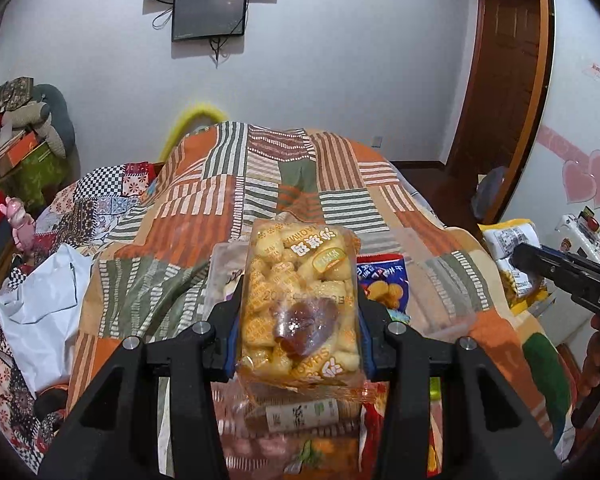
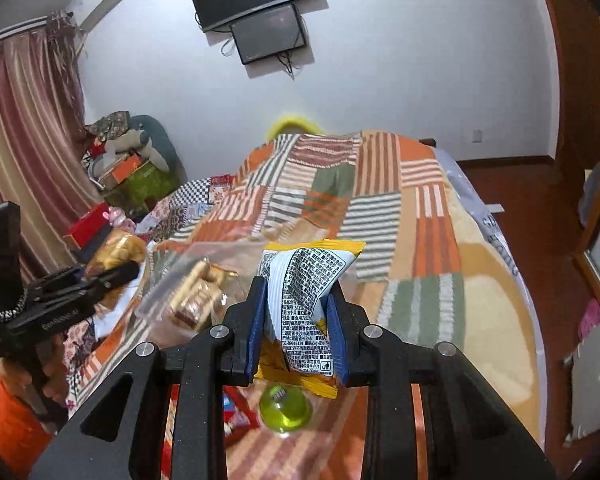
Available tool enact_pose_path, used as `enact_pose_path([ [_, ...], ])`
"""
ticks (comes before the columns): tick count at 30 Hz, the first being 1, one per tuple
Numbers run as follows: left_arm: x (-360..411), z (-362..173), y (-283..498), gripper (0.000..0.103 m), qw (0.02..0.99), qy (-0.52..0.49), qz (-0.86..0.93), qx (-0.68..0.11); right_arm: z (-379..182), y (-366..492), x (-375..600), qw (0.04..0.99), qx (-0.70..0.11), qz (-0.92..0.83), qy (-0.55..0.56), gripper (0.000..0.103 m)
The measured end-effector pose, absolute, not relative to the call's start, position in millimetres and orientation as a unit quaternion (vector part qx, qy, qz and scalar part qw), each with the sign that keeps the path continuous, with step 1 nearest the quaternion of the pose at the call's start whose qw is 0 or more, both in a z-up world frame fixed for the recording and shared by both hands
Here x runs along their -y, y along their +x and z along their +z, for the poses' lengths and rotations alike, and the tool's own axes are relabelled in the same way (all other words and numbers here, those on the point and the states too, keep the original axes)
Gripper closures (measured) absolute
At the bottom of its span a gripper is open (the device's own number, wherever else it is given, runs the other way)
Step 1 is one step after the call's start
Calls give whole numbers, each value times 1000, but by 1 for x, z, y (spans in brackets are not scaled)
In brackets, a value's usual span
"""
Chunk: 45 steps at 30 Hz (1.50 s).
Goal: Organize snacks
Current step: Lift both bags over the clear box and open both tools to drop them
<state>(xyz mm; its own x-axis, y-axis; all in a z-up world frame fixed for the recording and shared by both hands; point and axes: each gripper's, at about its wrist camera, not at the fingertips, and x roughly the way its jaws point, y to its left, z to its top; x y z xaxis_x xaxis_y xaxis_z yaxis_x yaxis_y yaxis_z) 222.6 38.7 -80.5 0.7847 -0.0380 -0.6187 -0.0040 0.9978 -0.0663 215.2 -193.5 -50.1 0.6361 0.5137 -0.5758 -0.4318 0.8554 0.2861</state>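
Above the bed (image 1: 340, 184) I held two packs aloft: my left gripper (image 1: 298, 320) pinched a clear bun bag (image 1: 300, 300), my right gripper (image 2: 298, 320) a yellow pouch (image 2: 304, 300). Neither seemed placed yet, and a blue packet (image 1: 384, 280) and green cup (image 2: 285, 404) still lay loose below.

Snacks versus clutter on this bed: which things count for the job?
Job:
- puff bag, in left gripper
- yellow packet, in right gripper
- blue packet
- clear wafer bag
- green jelly cup

Lying about:
- white plastic bag
- pink toy
- screens
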Motion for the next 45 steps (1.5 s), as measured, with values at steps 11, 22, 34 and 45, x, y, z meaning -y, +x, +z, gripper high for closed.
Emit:
enact_pose_path([
  [11, -37, -103, 268, 59, 928, -41, -26, -370, -62, 248, 162, 891, -353, 282, 48, 77],
  [22, -40, -125, 305, 59, 913, -34, -21, -406, -83, 278, 137, 877, -378, 293, 34, 77],
  [34, -37, -143, 324, 59, 900, -20, -26, -435, -110, 296, 116, 851, -425, 306, 21, 77],
  [45, -36, -144, 322, 46, 896, -27, -25, -442, -109, 294, 116, 854, -424, 301, 6, 65],
])
